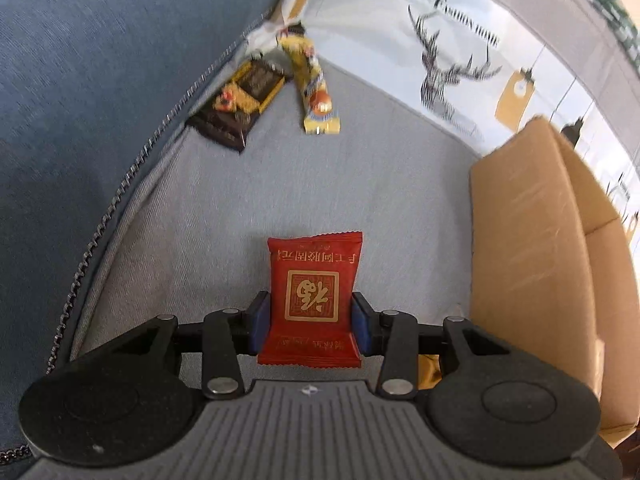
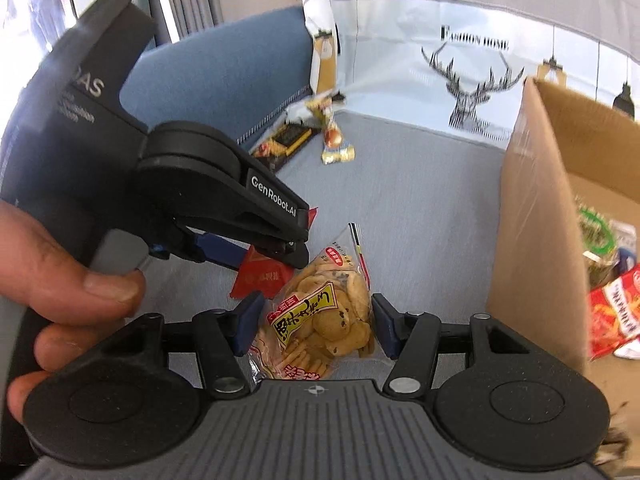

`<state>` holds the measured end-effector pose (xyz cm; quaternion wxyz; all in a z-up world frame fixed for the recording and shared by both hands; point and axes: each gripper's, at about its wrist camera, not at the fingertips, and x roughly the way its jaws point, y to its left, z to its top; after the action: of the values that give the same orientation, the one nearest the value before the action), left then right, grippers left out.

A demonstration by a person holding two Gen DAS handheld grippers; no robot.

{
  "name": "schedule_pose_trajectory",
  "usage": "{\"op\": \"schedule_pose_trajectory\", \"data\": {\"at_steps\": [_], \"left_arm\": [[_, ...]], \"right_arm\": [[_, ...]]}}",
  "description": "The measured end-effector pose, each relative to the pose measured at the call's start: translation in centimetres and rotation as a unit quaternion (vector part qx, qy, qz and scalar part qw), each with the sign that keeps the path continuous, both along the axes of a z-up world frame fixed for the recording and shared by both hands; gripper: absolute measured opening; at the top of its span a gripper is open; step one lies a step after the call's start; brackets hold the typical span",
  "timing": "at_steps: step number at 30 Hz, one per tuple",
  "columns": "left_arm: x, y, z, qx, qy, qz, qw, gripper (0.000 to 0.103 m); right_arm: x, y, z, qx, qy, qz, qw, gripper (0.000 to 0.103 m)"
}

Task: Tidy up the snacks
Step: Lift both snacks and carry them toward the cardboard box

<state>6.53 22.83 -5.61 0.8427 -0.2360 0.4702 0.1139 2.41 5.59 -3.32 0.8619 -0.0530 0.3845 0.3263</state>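
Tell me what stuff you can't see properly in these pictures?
- Cardboard box: left wrist view shows only its outside; its wall hides the contents.
- Box contents: right wrist view cuts them off at the edge.
- Red packet: mostly hidden behind the left tongs in the right wrist view.
- Far snacks: blurred, labels unreadable.

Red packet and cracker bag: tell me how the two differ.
The red packet is opaque, so its contents stay hidden; the cracker bag is clear, showing round crackers. The red packet looks flat and square-edged, while the cracker bag is bulging and crinkled. The left tool pinches the red packet at its sides; the right tool's fingers bracket the cracker bag, with a gap on one side. Both are sealed snacks above the grey cushion.
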Motion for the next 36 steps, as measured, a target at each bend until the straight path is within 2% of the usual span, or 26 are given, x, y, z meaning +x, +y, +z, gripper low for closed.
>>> {"op": "schedule_pose_trajectory", "data": {"at_steps": [10, 16, 24, 36], "left_arm": [[-1.6, 0.7, 3.3, -0.016, -0.097, 0.046, 0.9941, 0.046], [-1.8, 0.5, 4.4, -0.022, -0.134, 0.05, 0.9895, 0.046], [-1.5, -1.3, 5.5, 0.005, -0.162, 0.027, 0.9864, 0.046], [0.1, -3.8, 5.5, 0.01, -0.166, 0.003, 0.9861, 0.046]], "right_arm": [[-1.5, -2.3, 4.1, 0.032, -0.072, 0.012, 0.997, 0.06], [-1.6, -4.6, 6.6, 0.048, -0.116, 0.01, 0.992, 0.059], [-1.3, -9.2, 8.5, 0.063, -0.166, -0.007, 0.984, 0.06], [0.2, -17.0, 9.2, 0.069, -0.161, -0.089, 0.98, 0.06]]}}
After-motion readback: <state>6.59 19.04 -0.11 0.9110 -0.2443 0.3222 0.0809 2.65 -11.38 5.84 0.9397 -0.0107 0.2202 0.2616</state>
